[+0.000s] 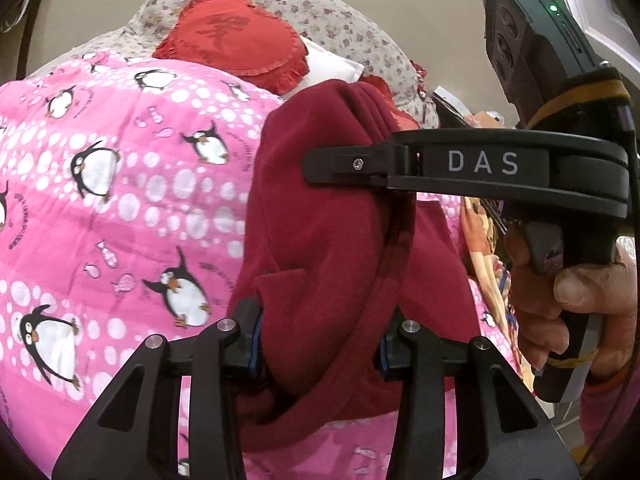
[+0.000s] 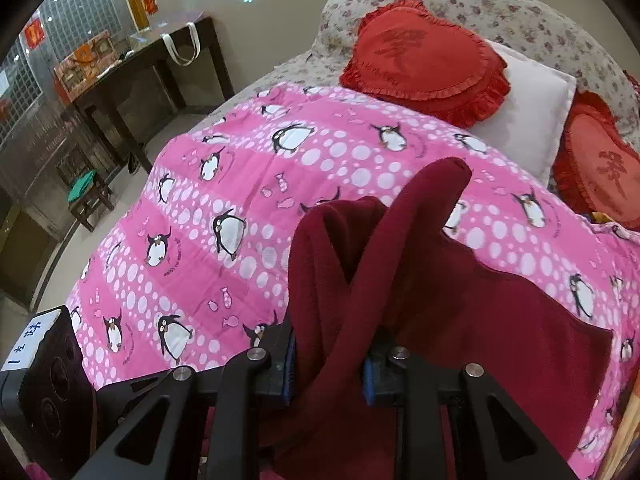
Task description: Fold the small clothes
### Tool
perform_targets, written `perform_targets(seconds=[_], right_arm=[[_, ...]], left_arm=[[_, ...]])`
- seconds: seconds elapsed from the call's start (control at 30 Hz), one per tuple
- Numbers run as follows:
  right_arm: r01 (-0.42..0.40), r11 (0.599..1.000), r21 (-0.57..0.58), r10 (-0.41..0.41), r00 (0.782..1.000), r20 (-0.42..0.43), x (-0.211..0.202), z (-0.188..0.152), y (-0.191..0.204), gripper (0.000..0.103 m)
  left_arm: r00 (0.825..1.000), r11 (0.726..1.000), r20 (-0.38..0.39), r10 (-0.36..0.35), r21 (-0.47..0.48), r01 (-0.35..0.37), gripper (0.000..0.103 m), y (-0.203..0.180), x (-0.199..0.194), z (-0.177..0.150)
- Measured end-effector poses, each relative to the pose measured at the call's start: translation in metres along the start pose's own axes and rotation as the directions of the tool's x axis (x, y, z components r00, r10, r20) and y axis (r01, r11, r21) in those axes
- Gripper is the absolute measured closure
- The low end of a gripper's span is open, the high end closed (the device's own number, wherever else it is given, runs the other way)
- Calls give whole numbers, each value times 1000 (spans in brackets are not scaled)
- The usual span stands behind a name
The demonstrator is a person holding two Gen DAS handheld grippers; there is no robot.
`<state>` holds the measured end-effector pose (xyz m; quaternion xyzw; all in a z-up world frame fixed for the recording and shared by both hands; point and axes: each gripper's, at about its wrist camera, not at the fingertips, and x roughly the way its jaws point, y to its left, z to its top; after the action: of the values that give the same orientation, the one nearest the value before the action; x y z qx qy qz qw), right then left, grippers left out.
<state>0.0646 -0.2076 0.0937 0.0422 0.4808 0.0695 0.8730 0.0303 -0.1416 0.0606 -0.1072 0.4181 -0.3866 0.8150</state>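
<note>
Left wrist view: the left claw (image 1: 320,354) is pinching the dark red fleece garment (image 1: 328,240) above the penguin quilt (image 1: 120,184); the right claw (image 2: 329,372) is pinching it too.

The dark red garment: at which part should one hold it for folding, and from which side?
Judging by its pose, grip the dark red garment at its bunched upper edge, from above the pink penguin quilt. Both grippers already pinch raised folds there; the rest drapes down, harder to pinch.

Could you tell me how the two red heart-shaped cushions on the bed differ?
The left heart cushion shows whole and leans on the white pillow; the right heart cushion is cut off by the picture's edge, beside that pillow. The right looks more orange. Both are frilled, with a dark character.
</note>
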Motion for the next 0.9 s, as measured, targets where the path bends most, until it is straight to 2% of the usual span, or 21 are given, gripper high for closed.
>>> perform_targets(seconds=[0.43, 0.9], right_arm=[[4, 999, 32, -5, 999, 47, -38, -18, -36, 80], [22, 996, 84, -29, 996, 83, -75, -44, -104, 82]], left_arm=[[1000, 998, -27, 7, 62, -5, 64, -50, 11, 0], [995, 992, -87, -43, 119, 53, 64, -110, 47, 5]])
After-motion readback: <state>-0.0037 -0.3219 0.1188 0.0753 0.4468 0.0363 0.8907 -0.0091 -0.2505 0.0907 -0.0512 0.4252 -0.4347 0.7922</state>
